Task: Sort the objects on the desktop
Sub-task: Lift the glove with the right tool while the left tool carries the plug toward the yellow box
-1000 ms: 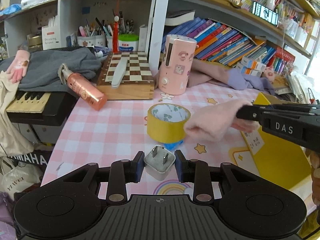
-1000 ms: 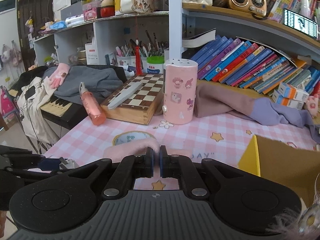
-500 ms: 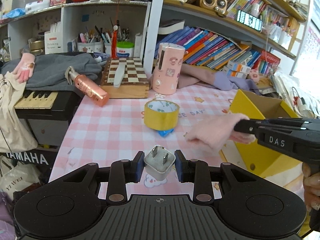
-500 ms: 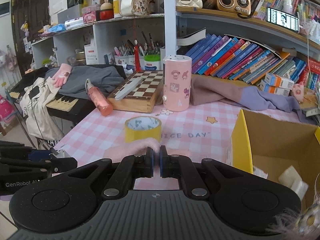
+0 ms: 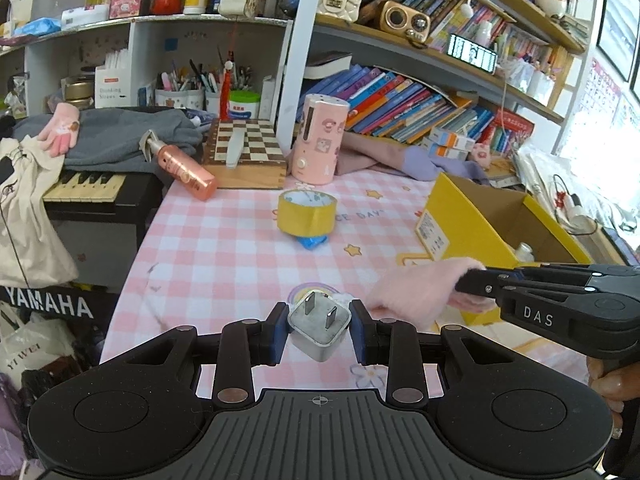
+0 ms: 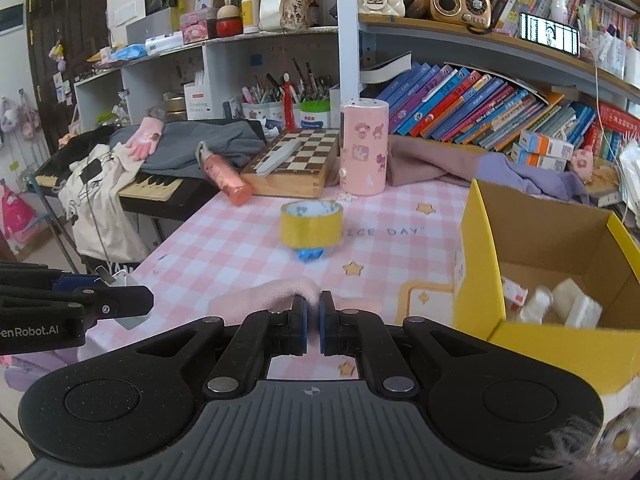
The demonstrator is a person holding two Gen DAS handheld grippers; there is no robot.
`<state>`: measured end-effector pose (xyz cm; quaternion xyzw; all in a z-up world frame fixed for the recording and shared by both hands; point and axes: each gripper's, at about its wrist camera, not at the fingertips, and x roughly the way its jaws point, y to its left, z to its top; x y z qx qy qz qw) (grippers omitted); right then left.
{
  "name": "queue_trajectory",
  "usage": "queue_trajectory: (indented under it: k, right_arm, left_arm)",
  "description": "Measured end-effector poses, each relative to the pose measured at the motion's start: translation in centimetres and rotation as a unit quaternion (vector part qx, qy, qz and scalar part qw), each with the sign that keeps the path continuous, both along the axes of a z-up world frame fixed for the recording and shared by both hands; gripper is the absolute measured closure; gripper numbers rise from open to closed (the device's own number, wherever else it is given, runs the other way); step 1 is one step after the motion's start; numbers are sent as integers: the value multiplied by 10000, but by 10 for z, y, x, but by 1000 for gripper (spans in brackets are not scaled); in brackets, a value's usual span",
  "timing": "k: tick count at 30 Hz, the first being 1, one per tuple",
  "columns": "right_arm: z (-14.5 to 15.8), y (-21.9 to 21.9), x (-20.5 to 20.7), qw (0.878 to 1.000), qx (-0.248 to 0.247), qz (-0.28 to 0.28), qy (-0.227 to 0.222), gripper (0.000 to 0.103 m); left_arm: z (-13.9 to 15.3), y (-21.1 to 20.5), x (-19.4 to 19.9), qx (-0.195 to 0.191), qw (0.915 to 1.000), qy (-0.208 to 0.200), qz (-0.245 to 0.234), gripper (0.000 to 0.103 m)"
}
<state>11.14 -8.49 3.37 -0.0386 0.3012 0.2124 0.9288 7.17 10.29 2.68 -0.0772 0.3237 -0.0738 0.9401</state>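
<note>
Above the table (image 5: 224, 248), left gripper (image 5: 319, 330) pinches white charger plug (image 5: 320, 334), right gripper (image 6: 313, 320) clamps pink fuzzy glove (image 5: 416, 290). Clear yellow box (image 6: 476, 248) wall before releasing.

At the back of the pink checked tablecloth (image 5: 224, 248) a wooden chessboard box (image 6: 294, 162) sits beside a black keyboard (image 5: 96, 196) draped with grey clothing (image 5: 120, 140) and a small pink glove (image 6: 145, 138). Behind them, cups of pens (image 6: 276, 100) stand in a white shelf unit, and rows of leaning books (image 6: 480, 108) fill the shelf to the right. On the shelf above sit a gold radio (image 6: 460, 4) and what looks like a small lit display (image 6: 549, 35), too blurred to read.
</note>
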Motion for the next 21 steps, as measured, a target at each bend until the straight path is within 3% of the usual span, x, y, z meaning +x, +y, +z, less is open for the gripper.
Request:
queue_trajectory:
  k: [12, 21]
  right_arm:
    - [-6, -11, -53, 9998, 5, -39, 207, 98]
    - [-13, -32, -82, 9979, 67, -521, 391, 98]
  left_arm:
    - [-3, -19, -29, -62, 9988, 2, -477, 72]
    - [-3, -46, -37, -6, 9936, -20, -1127, 72]
